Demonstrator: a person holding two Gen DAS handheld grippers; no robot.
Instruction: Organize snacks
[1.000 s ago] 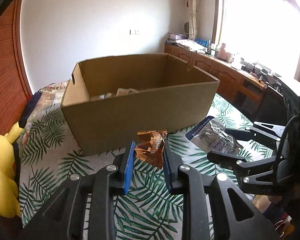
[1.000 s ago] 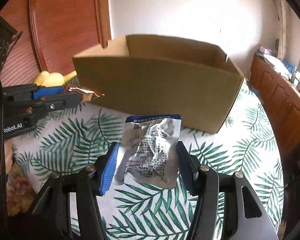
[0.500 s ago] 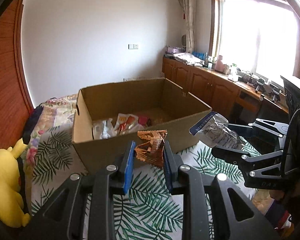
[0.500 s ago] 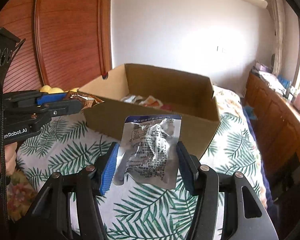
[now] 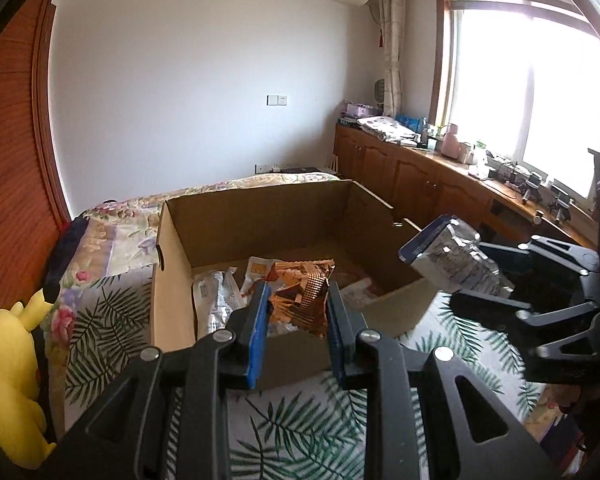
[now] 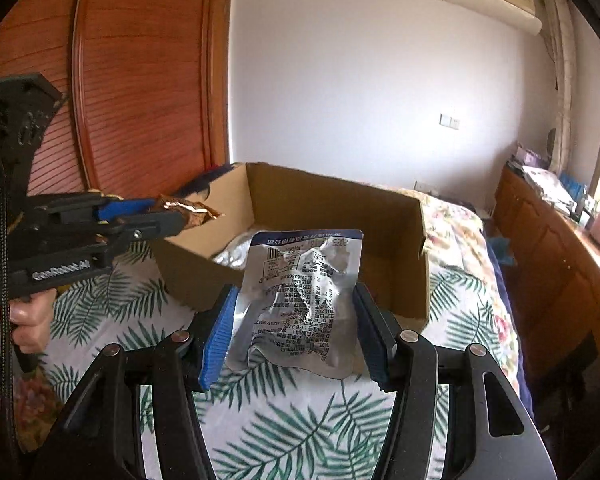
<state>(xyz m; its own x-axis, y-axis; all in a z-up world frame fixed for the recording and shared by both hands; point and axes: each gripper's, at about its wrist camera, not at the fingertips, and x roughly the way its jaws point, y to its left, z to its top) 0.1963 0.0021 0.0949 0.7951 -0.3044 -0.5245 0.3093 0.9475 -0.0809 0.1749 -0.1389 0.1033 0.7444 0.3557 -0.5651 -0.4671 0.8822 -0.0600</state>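
Gripping a copper packet (image 5: pixel 302 296) above the near wall of the box (image 5: pixel 172 280), the left gripper (image 5: pixel 296 330) sits closed on it; snacks (image 5: pixel 216 300) lie inside.

From the right wrist, the right gripper (image 6: pixel 294 328) clamps a silver pouch (image 6: pixel 304 296) just before the box (image 6: pixel 388 240), over the leaf-print sheet (image 6: pixel 300 432).

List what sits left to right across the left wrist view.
Yellow plush toy → cardboard box → copper snack packet held in the left tongs → silver pouch in the right tongs → wooden cabinets under the window.
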